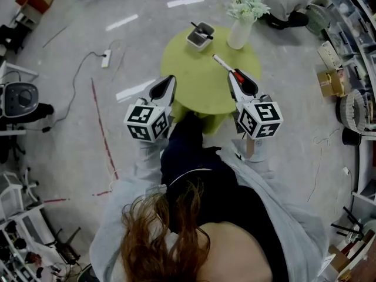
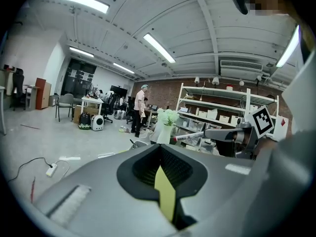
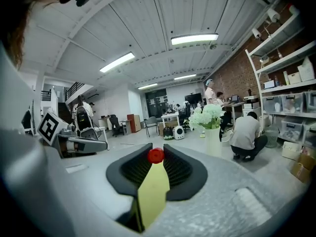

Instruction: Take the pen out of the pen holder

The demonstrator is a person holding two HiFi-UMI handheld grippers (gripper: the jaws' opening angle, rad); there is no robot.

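Note:
On the round green table (image 1: 200, 90) a grey square pen holder (image 1: 200, 36) stands at the far side with dark pens in it; its rim also peeks over the jaws in the left gripper view (image 2: 136, 143). My right gripper (image 1: 234, 75) is shut on a white pen with a red part (image 1: 224, 66), lifted over the table and clear of the holder. In its own view only the pen's red end (image 3: 155, 155) shows between the jaws of the right gripper (image 3: 155, 158). My left gripper (image 1: 170, 80) hovers at the table's left edge, shut and holding nothing (image 2: 159, 149).
A white vase of pale flowers (image 1: 239, 31) stands on the table right of the holder. A power strip with its cable (image 1: 106, 57) lies on the floor at left. Shelving and boxes (image 1: 332, 82) line the right side. A person crouches by the shelves (image 3: 247, 135).

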